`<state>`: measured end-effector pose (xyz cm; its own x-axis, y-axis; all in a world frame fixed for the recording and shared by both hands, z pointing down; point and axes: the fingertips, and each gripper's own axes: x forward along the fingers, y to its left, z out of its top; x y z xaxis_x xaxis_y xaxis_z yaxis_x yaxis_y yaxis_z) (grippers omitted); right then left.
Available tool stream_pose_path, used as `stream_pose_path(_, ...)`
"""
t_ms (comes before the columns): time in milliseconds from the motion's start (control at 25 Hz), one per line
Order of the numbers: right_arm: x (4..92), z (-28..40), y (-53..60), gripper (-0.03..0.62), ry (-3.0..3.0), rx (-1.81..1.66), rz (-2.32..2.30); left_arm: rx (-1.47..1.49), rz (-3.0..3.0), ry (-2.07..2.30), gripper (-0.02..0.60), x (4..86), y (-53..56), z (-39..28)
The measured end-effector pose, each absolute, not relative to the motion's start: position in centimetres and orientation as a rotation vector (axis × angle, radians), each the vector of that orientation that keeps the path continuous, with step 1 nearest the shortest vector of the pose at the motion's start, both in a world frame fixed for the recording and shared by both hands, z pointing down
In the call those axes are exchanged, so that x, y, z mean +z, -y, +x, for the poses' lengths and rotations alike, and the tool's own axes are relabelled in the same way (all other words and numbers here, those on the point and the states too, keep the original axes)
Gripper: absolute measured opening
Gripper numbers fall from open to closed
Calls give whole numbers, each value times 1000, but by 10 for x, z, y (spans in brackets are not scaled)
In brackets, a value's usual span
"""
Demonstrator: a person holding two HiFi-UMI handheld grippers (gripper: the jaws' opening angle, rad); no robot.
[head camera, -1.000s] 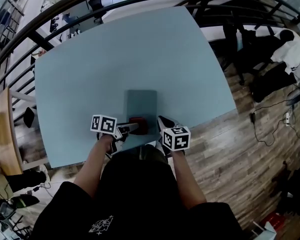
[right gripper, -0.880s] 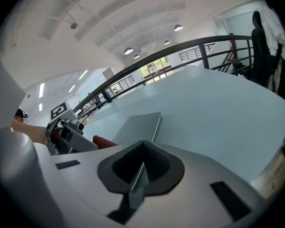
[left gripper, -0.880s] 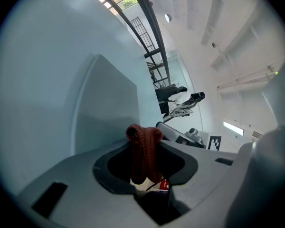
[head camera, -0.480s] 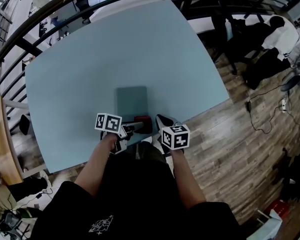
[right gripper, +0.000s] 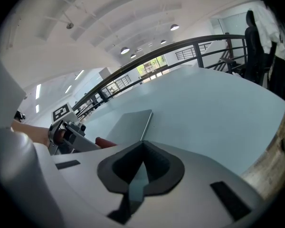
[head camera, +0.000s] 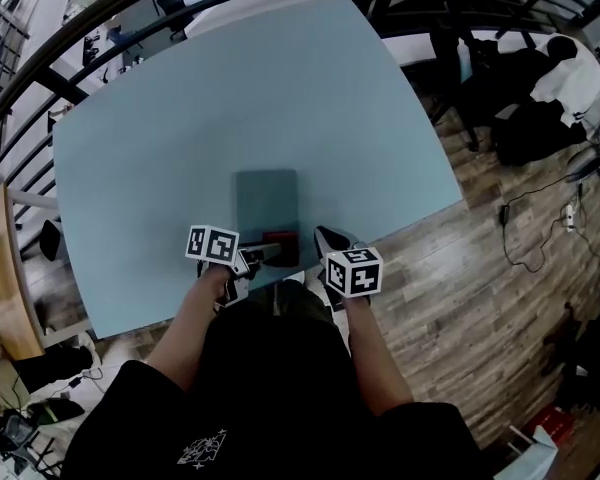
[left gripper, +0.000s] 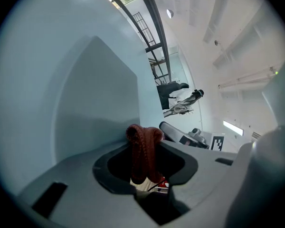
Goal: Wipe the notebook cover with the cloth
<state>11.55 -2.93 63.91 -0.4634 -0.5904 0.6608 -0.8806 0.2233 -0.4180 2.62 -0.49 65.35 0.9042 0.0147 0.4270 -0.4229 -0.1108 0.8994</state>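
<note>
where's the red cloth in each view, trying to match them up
Head view: cloth at lower centre, at the near end of the notebook.
Left gripper view: bottom centre, pinched between that gripper's jaws.
Right gripper view: a small red sliver left of centre.
Shared landmark: the grey notebook, in all three views.
</note>
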Motion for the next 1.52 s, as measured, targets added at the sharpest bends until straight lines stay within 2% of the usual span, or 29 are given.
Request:
stream_pose_path(640,637,59,34,3,2239,1097,1173,306,1600,509,132,654,11,-56)
stream_pose_path(1520,616,44,35,3,2274,1118,1207,300,1643,604,132,628,18,-115)
